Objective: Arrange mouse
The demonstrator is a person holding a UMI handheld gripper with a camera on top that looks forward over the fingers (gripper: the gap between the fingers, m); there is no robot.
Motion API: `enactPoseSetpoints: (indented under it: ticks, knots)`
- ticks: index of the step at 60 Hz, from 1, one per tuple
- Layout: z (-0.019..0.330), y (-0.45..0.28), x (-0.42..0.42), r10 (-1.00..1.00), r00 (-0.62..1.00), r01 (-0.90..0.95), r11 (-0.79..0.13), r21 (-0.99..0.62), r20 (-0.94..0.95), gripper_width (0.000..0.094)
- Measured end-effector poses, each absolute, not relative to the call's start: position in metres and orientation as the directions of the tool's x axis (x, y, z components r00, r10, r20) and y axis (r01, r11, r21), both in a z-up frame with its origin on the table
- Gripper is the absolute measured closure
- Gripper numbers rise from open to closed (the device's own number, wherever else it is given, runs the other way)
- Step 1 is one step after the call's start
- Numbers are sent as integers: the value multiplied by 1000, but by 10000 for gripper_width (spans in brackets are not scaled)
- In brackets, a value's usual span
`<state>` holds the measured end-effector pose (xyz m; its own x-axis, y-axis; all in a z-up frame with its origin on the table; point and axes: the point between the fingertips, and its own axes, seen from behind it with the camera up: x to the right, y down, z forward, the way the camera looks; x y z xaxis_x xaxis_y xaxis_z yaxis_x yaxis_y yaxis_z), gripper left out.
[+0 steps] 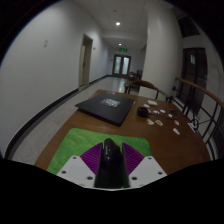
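A black mouse [109, 163] stands upright between the two fingers of my gripper [110, 170]. The purple pads [92, 157] press on it from both sides, so the gripper is shut on the mouse. It is held over a green mat [82, 140] that lies at the near end of a brown table [172, 150]. The mouse's underside and the mat below it are hidden.
A flat black rectangle [106, 106], a closed laptop or a pad, lies beyond the green mat. A small dark object [143, 112] and several small white pieces [166, 120] lie to its right. A railing or chair frame [203, 100] stands at the right. A corridor with doors [121, 65] runs ahead.
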<state>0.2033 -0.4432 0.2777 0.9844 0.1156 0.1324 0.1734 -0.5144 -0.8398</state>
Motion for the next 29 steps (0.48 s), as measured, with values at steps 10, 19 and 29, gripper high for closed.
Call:
enactPoseSetpoints:
  ticks: [10, 19, 29]
  knots:
    - [308, -490, 210, 263, 964, 183, -520, -834, 47, 85]
    - [367, -543, 266, 304, 952, 184, -516, -837, 22, 87]
    - [371, -600, 347, 304, 953, 164, -562, -811, -17, 79]
